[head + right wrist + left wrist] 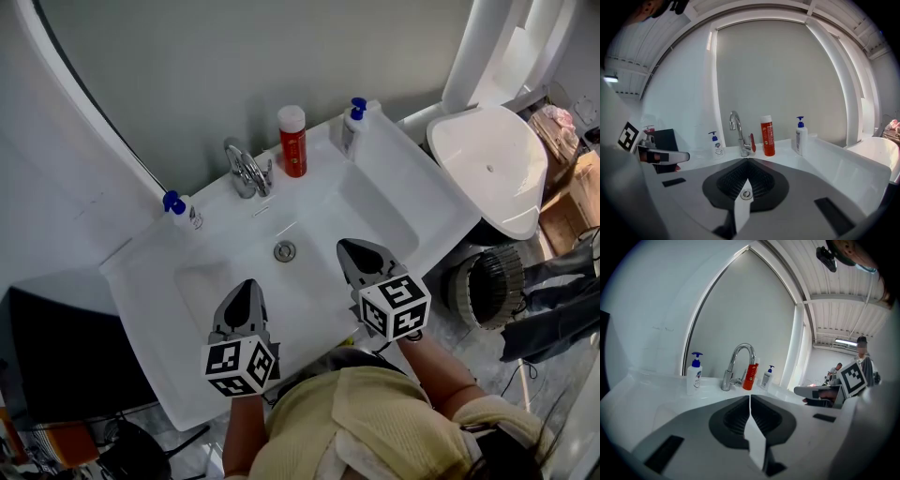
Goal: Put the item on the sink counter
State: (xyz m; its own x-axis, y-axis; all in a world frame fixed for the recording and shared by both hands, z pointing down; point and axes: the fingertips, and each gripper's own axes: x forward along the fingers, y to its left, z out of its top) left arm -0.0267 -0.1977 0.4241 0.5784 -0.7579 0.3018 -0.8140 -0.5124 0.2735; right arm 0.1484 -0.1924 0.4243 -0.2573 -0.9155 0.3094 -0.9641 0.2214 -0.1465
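A white sink counter [422, 202] carries a red bottle [292, 141] beside the chrome faucet [246, 169]. A white pump bottle [353, 125] stands at its far right corner, and a smaller pump bottle [178, 208] stands at the left. My left gripper [246, 284] hovers over the basin's near left, jaws shut and empty. Over the basin's right side hangs my right gripper [349, 246], also shut with nothing held. In the left gripper view the shut left gripper [750, 398] points at the faucet [736, 366]. In the right gripper view the right gripper [748, 161] faces the red bottle [767, 136].
The basin drain [285, 250] lies between the two grippers. A white toilet [492, 164] stands to the right of the counter, with a round fan-like object [487, 286] on the floor below it. A black object [66, 347] sits left of the counter.
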